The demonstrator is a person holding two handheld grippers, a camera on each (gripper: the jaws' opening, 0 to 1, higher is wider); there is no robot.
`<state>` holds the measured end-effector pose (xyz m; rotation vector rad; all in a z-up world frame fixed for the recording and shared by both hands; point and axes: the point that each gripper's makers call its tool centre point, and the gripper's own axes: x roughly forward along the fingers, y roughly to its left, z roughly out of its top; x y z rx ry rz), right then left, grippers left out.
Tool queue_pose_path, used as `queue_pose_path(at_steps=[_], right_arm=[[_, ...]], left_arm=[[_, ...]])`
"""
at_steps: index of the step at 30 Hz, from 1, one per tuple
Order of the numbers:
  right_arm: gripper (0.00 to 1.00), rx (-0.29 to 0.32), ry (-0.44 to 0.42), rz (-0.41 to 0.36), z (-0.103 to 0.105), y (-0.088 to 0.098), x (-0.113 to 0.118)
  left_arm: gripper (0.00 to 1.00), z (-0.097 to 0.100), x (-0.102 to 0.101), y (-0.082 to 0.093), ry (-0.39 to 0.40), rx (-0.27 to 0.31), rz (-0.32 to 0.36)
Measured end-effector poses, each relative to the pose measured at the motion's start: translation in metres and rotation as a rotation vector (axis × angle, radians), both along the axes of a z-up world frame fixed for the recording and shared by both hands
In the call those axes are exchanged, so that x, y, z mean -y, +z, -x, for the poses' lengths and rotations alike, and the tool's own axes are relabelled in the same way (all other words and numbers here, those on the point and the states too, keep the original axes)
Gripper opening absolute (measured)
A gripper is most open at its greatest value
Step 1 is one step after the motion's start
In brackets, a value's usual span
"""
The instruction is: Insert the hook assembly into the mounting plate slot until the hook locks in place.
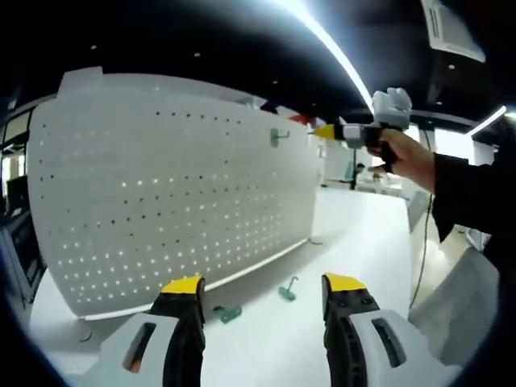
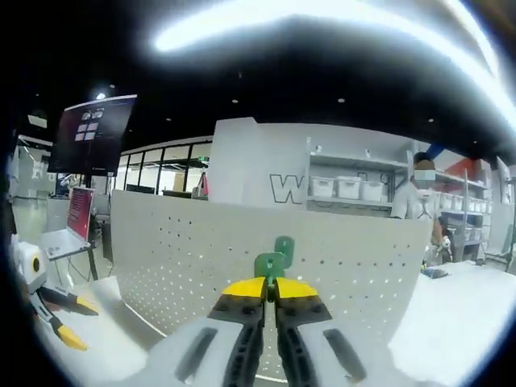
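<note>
Yellow-tipped jaws of the right hand-held gripper (image 2: 270, 292) pinch a green hook (image 2: 274, 260) by its base, held against the white pegboard (image 2: 201, 250). It looks light, rigid plastic. Left hand-held gripper (image 1: 262, 294) hangs wide open, empty, above two spare hooks (image 1: 228, 313) on the table (image 1: 355, 234).

The right claw (image 2: 269, 288) is closed on a green hook (image 2: 272, 262), holding it against the white perforated board (image 2: 201, 250) that stands on the white surface (image 2: 451, 322). The left claw (image 2: 68, 318), yellow-tipped, is near the surface's left edge.
</note>
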<state>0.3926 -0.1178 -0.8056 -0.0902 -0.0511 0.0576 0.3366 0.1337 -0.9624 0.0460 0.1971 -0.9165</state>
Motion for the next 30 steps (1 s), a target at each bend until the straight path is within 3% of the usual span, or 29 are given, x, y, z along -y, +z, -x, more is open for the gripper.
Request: queue_pose_path(at_steps=[30], right_arm=[[0.01, 0.016, -0.113, -0.024, -0.055, 0.003, 0.046]], left_arm=[[0.58, -0.005, -0.005, -0.006, 0.015, -0.021, -0.004]])
